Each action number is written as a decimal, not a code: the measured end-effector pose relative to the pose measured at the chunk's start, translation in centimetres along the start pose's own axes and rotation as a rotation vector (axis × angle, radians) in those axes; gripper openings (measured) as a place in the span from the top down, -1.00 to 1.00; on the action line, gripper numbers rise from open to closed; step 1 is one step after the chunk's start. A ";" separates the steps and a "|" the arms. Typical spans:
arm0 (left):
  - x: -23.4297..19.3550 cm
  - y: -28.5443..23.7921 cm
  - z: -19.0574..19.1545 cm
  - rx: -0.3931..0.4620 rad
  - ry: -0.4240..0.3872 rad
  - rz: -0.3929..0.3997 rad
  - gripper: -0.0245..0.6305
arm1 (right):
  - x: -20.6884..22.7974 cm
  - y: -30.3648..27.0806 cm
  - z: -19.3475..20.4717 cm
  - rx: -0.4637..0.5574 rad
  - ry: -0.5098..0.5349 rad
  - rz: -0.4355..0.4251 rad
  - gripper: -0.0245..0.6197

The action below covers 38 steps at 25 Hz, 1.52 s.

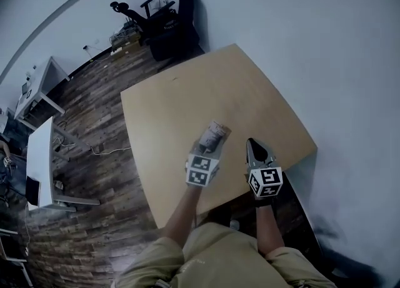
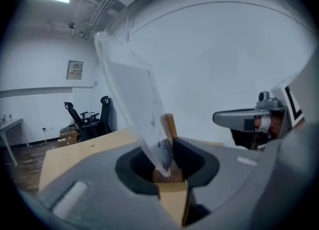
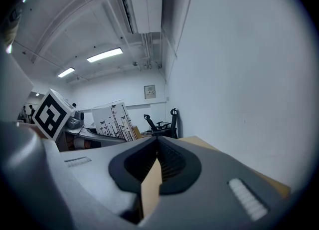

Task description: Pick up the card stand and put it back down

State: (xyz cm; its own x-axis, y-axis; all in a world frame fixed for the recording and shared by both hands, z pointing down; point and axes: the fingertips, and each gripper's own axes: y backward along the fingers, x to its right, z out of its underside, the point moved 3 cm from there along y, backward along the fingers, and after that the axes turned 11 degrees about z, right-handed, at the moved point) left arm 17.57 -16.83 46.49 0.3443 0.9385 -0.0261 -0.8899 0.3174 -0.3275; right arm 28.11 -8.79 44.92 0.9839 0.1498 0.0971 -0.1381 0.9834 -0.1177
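The card stand point(image 1: 215, 134) is a clear panel point(image 2: 130, 92) set in a small wooden base point(image 2: 168, 124). My left gripper point(image 1: 210, 144) is shut on that base, over the near part of the wooden table point(image 1: 181, 102). In the left gripper view the panel leans to the left between the jaws point(image 2: 167, 166). Whether the base touches the table I cannot tell. My right gripper point(image 1: 250, 143) hovers just right of the stand, its jaws shut on nothing point(image 3: 158, 141). The right gripper view shows the stand's printed panel point(image 3: 113, 119) at left, beside the left gripper's marker cube point(image 3: 49, 114).
The table's right edge point(image 1: 300, 127) runs close along a white wall. Black office chairs point(image 1: 164, 21) stand beyond the far corner. White desks point(image 1: 40, 155) stand on the wood floor at left. The person's arms and trousers fill the bottom of the head view.
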 end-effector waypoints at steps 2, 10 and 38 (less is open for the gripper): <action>1.1 1.7 -0.1 0.040 0.017 -0.029 0.65 | -0.9 1.5 -0.8 0.019 0.018 -0.014 0.91; 6.0 7.6 -0.2 0.154 -0.030 -0.128 0.65 | -2.8 7.5 -1.9 0.074 0.066 -0.015 0.91; -1.3 22.2 8.8 0.117 0.150 -0.415 0.65 | -18.9 3.0 3.4 -0.078 0.036 -0.375 0.91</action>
State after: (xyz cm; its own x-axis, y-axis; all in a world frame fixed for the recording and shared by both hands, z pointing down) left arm -5.27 -9.78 47.60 0.7107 0.7014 -0.0546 -0.6925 0.6837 -0.2302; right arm 8.68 -8.35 46.07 0.9681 -0.2237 0.1133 0.2396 0.9583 -0.1557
